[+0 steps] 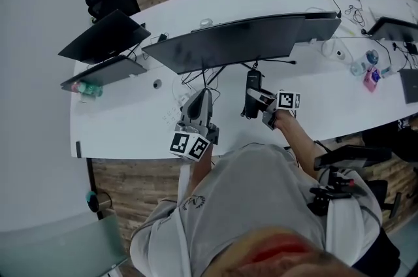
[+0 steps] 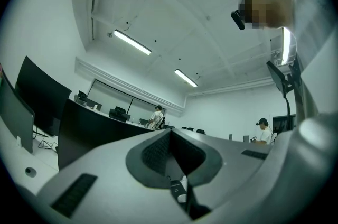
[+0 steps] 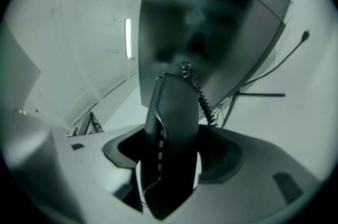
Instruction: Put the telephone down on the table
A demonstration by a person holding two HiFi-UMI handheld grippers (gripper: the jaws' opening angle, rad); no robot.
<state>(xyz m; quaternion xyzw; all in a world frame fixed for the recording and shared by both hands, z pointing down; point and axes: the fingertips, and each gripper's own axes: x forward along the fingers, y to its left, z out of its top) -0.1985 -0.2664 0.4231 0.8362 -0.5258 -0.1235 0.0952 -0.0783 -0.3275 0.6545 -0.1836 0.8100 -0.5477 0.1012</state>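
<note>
I am counting two grippers and one telephone. The right gripper [image 1: 260,101] is clamping both jaws on the telephone [image 3: 171,143], which is standing roughly upright between them, just in front of the middle monitor [image 1: 241,40]. I cannot tell whether its lower end is touching the table [image 1: 130,119]. The left gripper [image 2: 170,154] is pointing up at the ceiling with its jaws pressed together and nothing between them.

Three dark monitors are sitting across the left and middle of the long, curved white table, and cables are trailing under the middle one. The room is a white-walled office with a wooden floor [image 1: 130,191] and black chairs along the table's far side. Two people [image 2: 156,117] are showing far off in the left gripper view.

The telephone is a slim black handset, glossy along its edge, and a coiled black cord [image 3: 203,96] is running from its upper end.
</note>
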